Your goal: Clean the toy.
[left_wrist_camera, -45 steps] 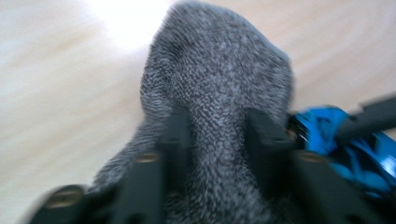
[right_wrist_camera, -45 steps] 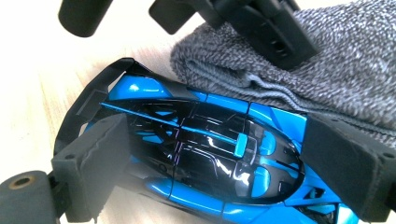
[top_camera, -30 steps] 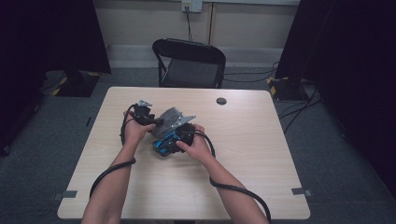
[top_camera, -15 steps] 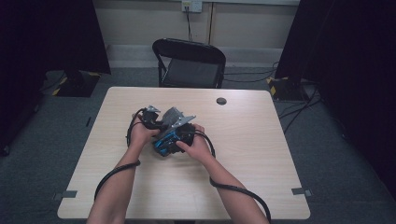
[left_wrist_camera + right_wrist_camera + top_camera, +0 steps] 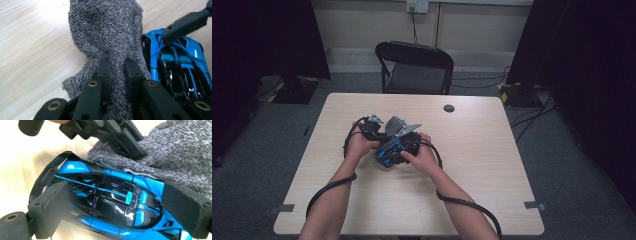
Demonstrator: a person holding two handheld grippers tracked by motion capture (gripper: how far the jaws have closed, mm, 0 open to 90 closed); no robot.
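Cloth (image 5: pixel 105 32) pinched by left gripper (image 5: pixel 117 71), touching toy car (image 5: pixel 107 202)

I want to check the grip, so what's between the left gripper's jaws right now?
A fold of the grey cloth, pinched by the left gripper beside the blue car, as the left gripper view shows.

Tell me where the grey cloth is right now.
The grey cloth lies on the table left of centre in the high view, pinched in the left gripper and touching the blue toy car held by the right gripper.
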